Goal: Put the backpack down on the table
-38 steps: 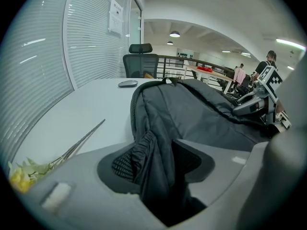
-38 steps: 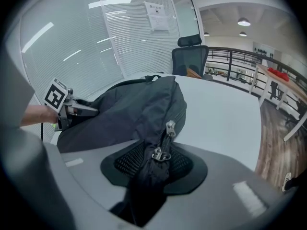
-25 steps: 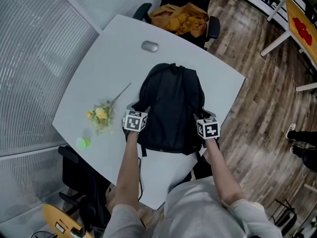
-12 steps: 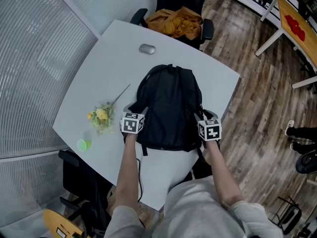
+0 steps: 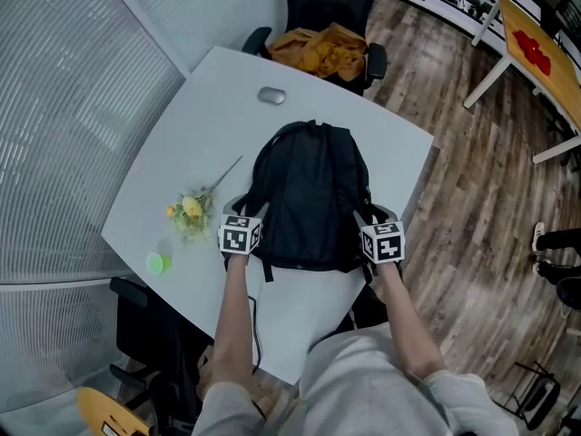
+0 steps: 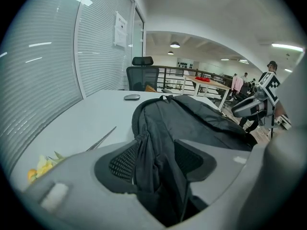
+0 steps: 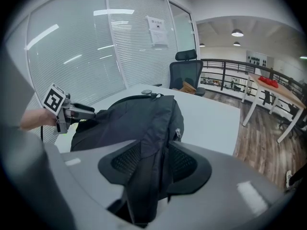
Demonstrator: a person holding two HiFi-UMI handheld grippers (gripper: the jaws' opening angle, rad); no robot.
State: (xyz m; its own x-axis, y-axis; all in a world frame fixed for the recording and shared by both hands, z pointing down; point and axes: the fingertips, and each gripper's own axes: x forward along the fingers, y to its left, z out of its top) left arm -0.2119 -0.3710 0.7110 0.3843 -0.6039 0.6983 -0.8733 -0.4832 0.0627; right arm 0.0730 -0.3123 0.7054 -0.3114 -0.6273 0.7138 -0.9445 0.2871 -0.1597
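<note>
No writing can be read anywhere. A paper sheet (image 7: 157,24) on the glass wall (image 7: 86,66) carries print too small to make out.

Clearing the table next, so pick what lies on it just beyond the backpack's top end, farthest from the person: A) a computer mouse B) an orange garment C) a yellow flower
A: the grey computer mouse lies on the white table just past the top handle of the backpack.
</note>
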